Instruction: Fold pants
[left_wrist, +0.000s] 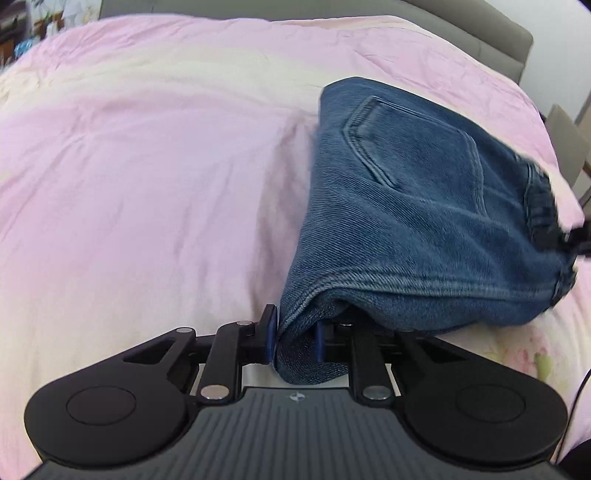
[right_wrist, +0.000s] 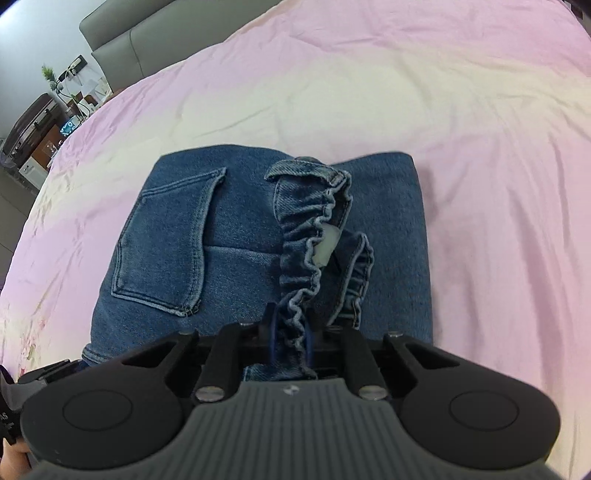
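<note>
Two grippers, both clamped on denim, and the jeans (left_wrist: 424, 206) sit partly folded on the pink bedspread (left_wrist: 147, 166). Starting on the left: the left gripper (left_wrist: 293, 338) is held low and level over the bed, pointing across it, its blue-padded fingers (left_wrist: 269, 332) pinched together on a thick folded edge of the jeans with fabric bunched between them. From this camera the jeans rise up and away to the right, lifted off the cover near the grip, a back pocket (left_wrist: 410, 144) facing up. At the far right edge of that view a dark blurred shape meets the waistband; what it is cannot be told for certain. A grey headboard (left_wrist: 498, 33) runs behind the bed.

Over to the right: the right gripper (right_wrist: 290, 332) looks down steeply onto the garment, its fingers (right_wrist: 271, 328) closed tight on the gathered elastic waistband (right_wrist: 306, 254), which stands up in ruffles between them. This view gives what the left one hides: the jeans (right_wrist: 236, 277) spread as a broad rectangle lying on the bedspread (right_wrist: 480, 147), pocket (right_wrist: 166, 251) to the left, a white label (right_wrist: 327, 243) peeking out inside the waistband. At lower left, part of the other black tool shows at the denim's edge. Cluttered furniture (right_wrist: 40, 129) stands at the far left beyond the bed.
</note>
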